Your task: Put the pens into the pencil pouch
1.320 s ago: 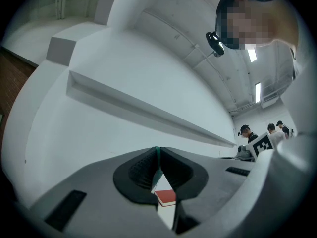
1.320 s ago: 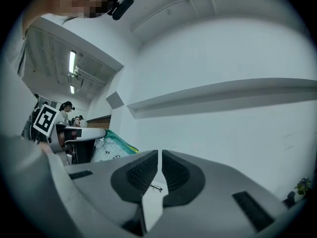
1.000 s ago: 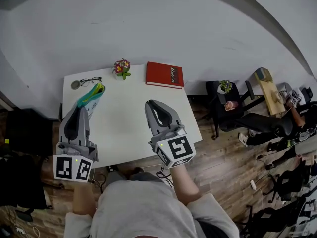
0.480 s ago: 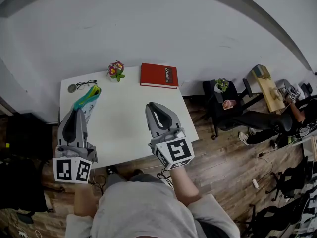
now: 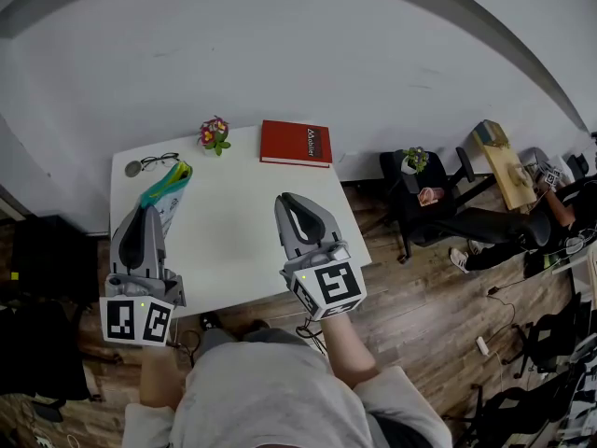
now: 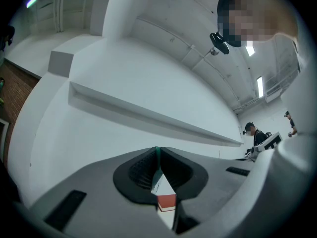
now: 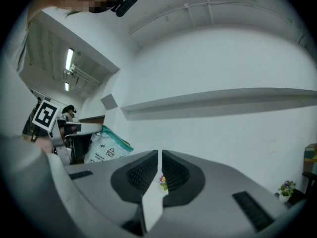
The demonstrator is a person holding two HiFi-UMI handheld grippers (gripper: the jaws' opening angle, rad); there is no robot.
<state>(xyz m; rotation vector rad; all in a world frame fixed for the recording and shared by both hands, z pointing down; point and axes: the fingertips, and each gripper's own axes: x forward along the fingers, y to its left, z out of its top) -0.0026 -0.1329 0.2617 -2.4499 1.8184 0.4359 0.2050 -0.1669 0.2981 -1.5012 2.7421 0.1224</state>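
Head view, looking steeply down on the white desk [image 5: 244,215]. The pencil pouch [image 5: 168,183], teal with a green edge, lies at the far left of the desk, its long axis running from the tips of the left gripper [image 5: 149,210] away toward the far left corner. The left gripper view shows a thin green strip pinched between the nearly closed fingers, which I judge to be the edge of the pouch; the left hand thus has hold of it, and the right gripper view shows the pouch raised at its left side. The right gripper [image 5: 284,198] hovers over the near right part of the desk, well apart from the pouch; its fingers stand together but for a narrow slit, with nothing between them. No pen can be made out on the desk, so whether pens are already inside the pouch cannot be told. The coming move probably turns on the pouch mouth lying to the left of the right fingers, across bare desk with nothing in the way. Along the far edge stand a pair of glasses [image 5: 166,159] just beyond the pouch, a small flower pot [image 5: 215,135] and a red book [image 5: 296,143], all clear of that path.
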